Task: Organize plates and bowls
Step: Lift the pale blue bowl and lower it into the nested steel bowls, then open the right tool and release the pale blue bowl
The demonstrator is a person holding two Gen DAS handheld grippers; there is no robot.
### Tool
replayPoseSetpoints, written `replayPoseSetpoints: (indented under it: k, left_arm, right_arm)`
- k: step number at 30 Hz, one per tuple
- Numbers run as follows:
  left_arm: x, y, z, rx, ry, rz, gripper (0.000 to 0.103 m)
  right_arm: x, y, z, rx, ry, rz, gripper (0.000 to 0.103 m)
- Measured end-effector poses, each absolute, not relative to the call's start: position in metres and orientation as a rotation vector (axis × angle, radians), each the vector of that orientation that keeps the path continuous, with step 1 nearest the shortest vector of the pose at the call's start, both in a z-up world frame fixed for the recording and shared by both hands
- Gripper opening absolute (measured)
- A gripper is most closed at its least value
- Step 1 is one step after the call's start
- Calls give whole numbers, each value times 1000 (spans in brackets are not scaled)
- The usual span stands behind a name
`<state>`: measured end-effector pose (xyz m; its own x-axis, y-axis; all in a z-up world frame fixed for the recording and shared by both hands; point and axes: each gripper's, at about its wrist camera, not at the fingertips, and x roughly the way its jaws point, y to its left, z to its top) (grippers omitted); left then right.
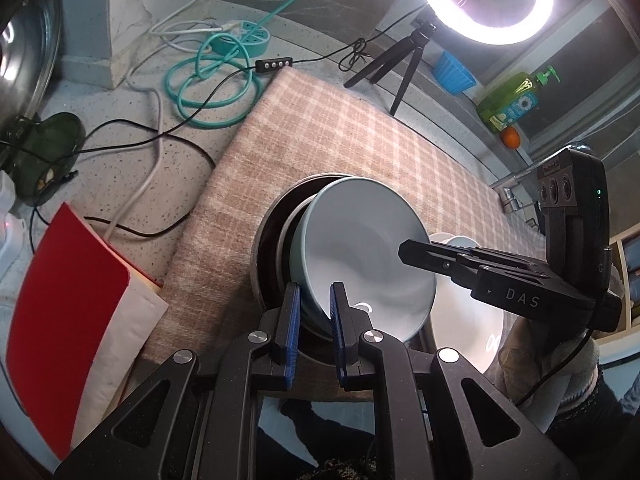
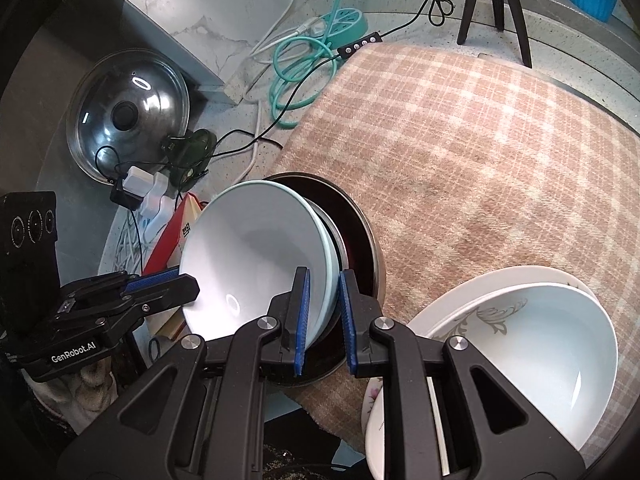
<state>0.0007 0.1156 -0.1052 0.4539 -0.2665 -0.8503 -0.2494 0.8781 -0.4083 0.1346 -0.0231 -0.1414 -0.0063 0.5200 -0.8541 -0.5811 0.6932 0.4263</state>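
Note:
A pale blue bowl (image 1: 368,248) (image 2: 256,248) sits tilted on a dark plate with a metal rim (image 1: 266,252) (image 2: 360,232) on the plaid mat. My left gripper (image 1: 314,300) straddles the bowl's near rim, blue pads on both sides of it. My right gripper (image 2: 322,284) straddles the opposite rim the same way; it also shows from the side in the left wrist view (image 1: 404,252). The left gripper appears at the left of the right wrist view (image 2: 192,286). A stack of white patterned bowls and plates (image 2: 516,340) (image 1: 460,320) stands beside on the right.
The plaid mat (image 2: 480,140) (image 1: 320,140) covers the counter. To its left lie a teal cable (image 1: 216,80), power strip (image 2: 344,20), black wires, a red book (image 1: 68,300) and a pot lid (image 2: 128,116). A ring light on a tripod (image 1: 484,0), blue cup (image 1: 454,72) and soap bottle (image 1: 516,96) stand behind.

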Motion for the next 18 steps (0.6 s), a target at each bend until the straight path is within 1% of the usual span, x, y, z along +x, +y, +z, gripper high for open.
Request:
replayPoseSetpoints:
  k: [13, 18]
  left_arm:
    - [2, 116, -111, -532, 1132, -2, 13]
    - [2, 116, -112, -528, 1134, 4, 13]
  right_arm:
    - [135, -19, -144, -81, 1313, 867, 16]
    - [134, -18, -143, -92, 1306, 869, 17]
